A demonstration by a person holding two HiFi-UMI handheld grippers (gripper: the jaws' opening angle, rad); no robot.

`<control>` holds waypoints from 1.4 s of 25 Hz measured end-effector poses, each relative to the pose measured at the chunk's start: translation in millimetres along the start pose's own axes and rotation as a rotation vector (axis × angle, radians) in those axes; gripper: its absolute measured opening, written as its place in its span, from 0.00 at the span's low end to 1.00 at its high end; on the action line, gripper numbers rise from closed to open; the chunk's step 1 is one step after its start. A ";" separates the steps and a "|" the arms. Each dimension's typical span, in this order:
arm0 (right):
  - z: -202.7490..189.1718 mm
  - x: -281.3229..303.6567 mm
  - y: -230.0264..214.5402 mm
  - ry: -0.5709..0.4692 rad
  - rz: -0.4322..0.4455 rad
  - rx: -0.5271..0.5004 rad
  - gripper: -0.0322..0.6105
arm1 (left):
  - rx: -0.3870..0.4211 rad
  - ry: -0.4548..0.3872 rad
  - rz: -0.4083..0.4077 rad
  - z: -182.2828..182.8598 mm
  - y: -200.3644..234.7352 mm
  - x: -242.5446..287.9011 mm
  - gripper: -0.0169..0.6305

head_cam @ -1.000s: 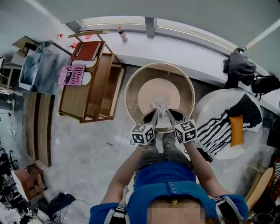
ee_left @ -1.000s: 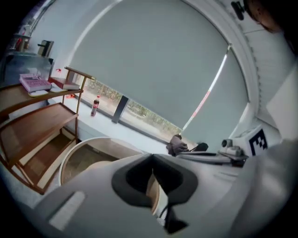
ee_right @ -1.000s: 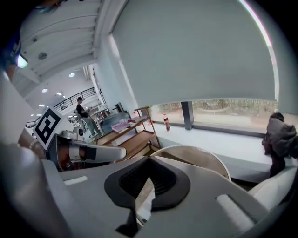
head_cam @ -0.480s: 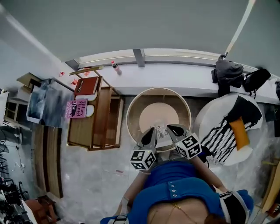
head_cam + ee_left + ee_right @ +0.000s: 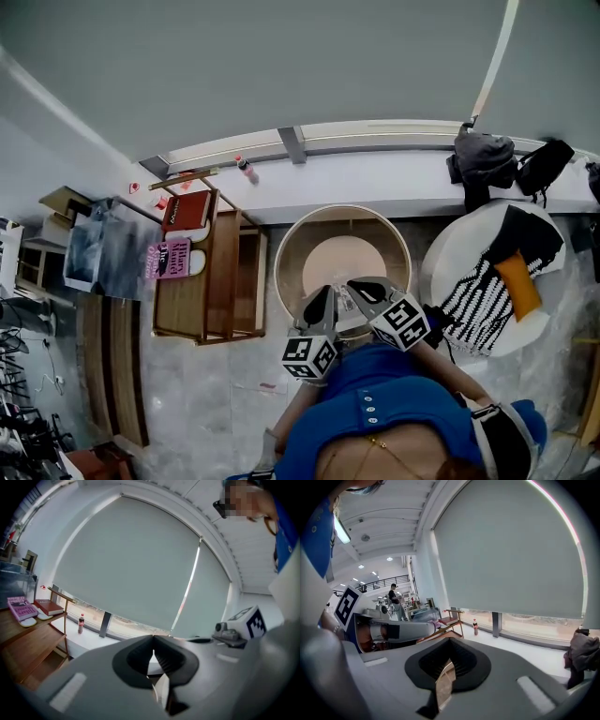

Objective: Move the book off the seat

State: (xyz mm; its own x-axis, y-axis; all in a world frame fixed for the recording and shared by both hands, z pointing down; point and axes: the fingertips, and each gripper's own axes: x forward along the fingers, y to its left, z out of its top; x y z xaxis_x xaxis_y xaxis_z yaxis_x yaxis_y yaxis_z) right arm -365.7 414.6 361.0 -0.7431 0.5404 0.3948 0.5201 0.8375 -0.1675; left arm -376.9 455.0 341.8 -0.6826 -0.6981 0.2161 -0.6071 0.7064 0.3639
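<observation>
Most of the book is being hidden by the two grippers at the lower centre of the head view. Only a pale sliver is being shown, so its long axis cannot be told. It is being held over the near part of the round seat, pinched edge-on in the closed jaws of the left gripper and the right gripper.
</observation>
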 end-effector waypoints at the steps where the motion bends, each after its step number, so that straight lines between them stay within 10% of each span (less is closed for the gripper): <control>1: 1.6 0.4 -0.5 -0.005 0.007 -0.003 0.05 | 0.004 -0.003 0.000 0.9 -0.9 2.2 0.03; 35: 64.1 -6.3 -0.6 -0.155 -0.013 -0.039 0.05 | 0.036 -0.122 0.041 52.9 -12.9 3.3 0.03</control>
State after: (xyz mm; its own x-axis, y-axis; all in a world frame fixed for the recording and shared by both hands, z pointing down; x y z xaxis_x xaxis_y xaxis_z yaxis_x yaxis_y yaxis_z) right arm -388.3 415.9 300.7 -0.8042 0.5382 0.2521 0.5238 0.8423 -0.1272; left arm -392.8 449.8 289.9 -0.7503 -0.6506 0.1178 -0.5904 0.7395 0.3233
